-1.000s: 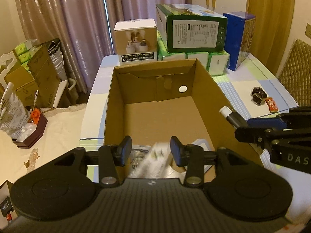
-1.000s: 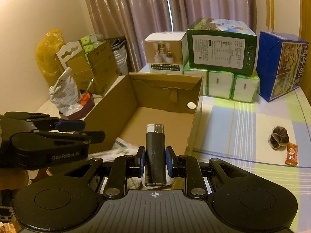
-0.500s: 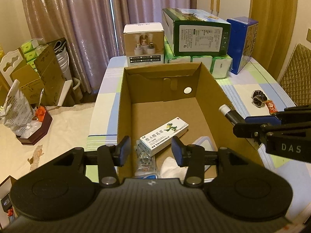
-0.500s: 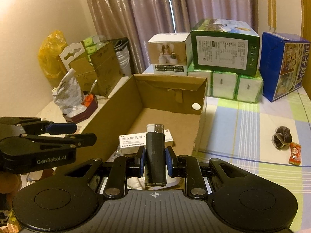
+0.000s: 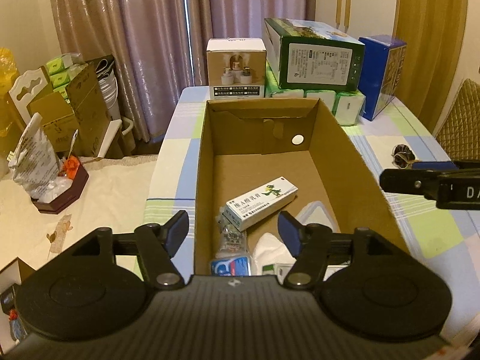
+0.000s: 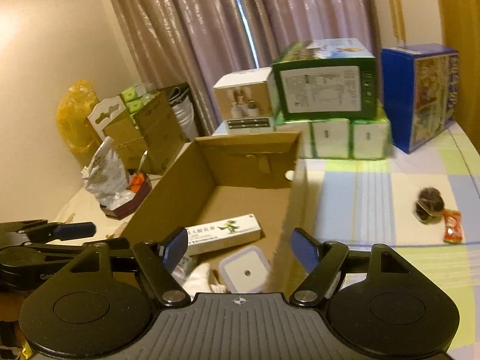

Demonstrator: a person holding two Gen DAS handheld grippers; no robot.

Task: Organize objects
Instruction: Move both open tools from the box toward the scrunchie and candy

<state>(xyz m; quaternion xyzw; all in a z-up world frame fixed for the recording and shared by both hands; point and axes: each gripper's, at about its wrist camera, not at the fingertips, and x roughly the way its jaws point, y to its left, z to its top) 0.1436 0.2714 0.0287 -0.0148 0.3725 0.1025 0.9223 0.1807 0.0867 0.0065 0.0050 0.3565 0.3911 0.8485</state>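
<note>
Two grippers, left gripper [image 5: 233,229] and right gripper [image 6: 239,246], we are holding spread apart, empty, over cardboard box [image 5: 354,162] on checked tablecloth [image 6: 375,186], curtains [image 5: 135,30] behind box, medicine carton [image 5: 261,201] lying inside, long axis slanting toward box's far right corner.

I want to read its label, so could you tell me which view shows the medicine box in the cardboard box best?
The left wrist view: the medicine box lies sharp and whole, printed face up. The right wrist view shows it blurred, its near end behind a gripper finger.
</note>
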